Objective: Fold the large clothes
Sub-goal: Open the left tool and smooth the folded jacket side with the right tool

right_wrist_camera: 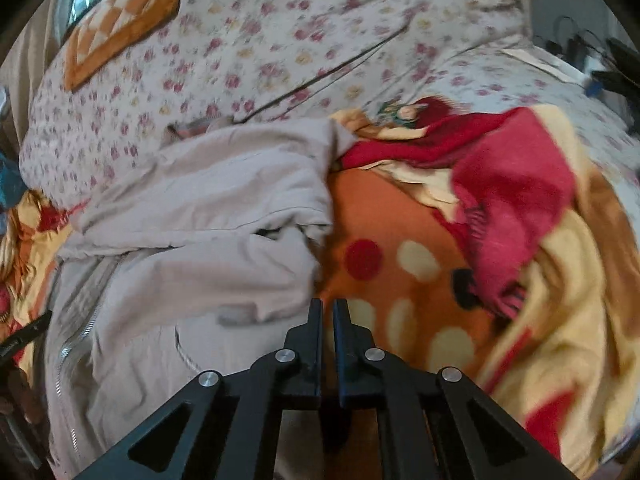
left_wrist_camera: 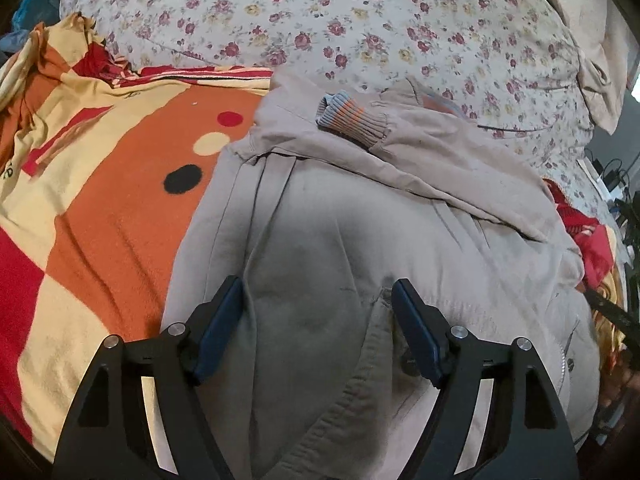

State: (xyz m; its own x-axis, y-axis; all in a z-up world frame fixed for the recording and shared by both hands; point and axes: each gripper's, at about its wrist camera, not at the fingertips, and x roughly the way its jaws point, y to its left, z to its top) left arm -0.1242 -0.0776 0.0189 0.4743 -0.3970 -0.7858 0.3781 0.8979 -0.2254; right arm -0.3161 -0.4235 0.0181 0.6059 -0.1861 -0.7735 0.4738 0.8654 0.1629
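I am hovering the left gripper (left_wrist_camera: 318,300) wide over the jacket (left_wrist_camera: 360,220) mid-blanket (left_wrist_camera: 100,200), right gripper (right_wrist_camera: 328,308) pinched empty; soft, limp, bulky cloth, so I'd grab its hem.

You see a beige jacket (left_wrist_camera: 360,240) with a grey-orange striped cuff (left_wrist_camera: 348,124); beyond it, a white rose-print quilt (left_wrist_camera: 320,20).

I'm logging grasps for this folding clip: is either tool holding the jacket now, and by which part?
Nothing is held. The left tool stands open above the beige jacket; the right tool is shut, empty, beside it.
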